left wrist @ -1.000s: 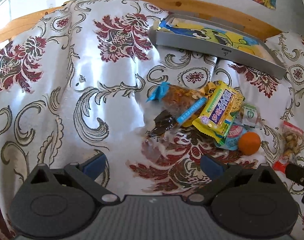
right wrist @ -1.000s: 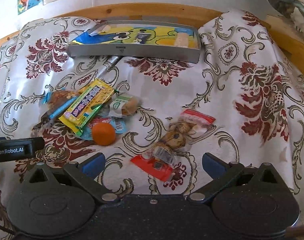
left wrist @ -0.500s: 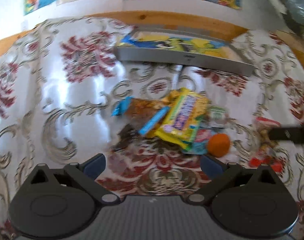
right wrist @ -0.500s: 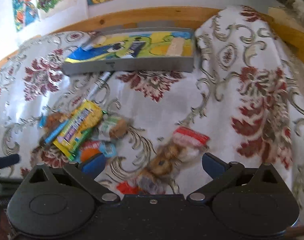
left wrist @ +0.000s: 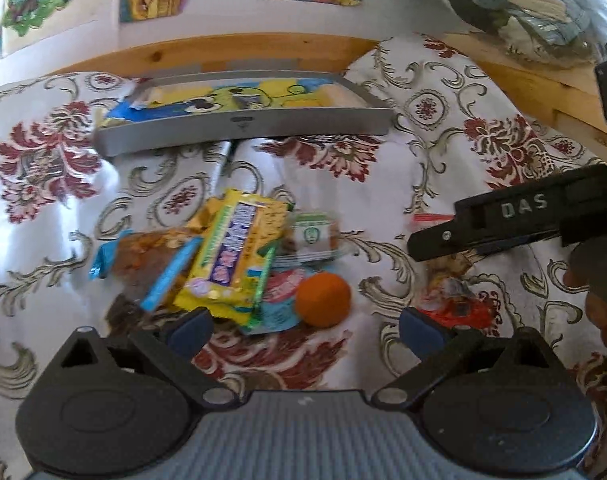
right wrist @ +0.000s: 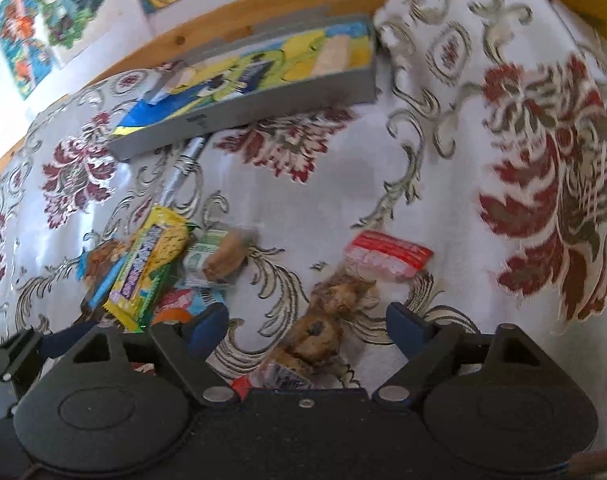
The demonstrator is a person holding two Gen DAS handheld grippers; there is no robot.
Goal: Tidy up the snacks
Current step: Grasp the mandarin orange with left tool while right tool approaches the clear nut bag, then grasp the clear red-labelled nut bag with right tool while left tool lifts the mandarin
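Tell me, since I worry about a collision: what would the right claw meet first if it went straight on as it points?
Probably the clear red-ended packet of brown snacks, lying between the open right claw fingers; depth is unclear.

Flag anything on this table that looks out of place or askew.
A silver pen lies half tucked under the grey tray; it is not a snack. The snacks sit in a loose overlapping heap, the yellow packet on top.
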